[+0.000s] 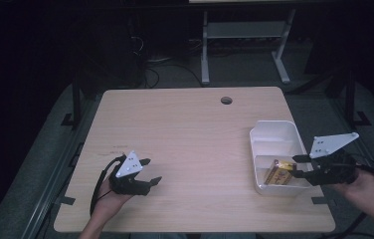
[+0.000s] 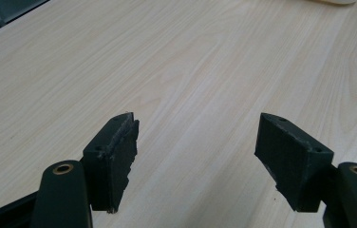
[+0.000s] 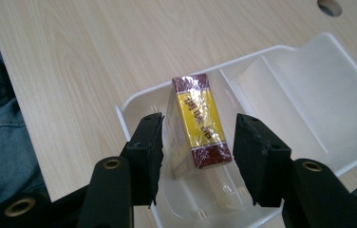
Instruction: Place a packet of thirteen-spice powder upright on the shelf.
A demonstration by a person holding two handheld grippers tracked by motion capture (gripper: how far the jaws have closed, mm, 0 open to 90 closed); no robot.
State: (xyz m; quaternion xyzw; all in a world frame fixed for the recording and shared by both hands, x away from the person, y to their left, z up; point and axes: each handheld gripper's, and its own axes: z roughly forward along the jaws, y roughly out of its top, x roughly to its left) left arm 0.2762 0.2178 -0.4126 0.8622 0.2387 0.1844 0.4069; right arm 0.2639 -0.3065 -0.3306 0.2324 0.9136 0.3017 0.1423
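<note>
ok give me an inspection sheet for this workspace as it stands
surface: pale wooden table, round hole near the far edge
job's things: yellow and dark red wrapped box lying in the near compartment of the white two-compartment plastic tray
clutter: nothing seen
grippers: right tongs open either side of the box, pads apart from it; left tongs open over bare wood, nothing between them
cables: black cable looping from the left tongs; more on the floor
surroundings: dark room, white metal frame legs beyond the table
</note>
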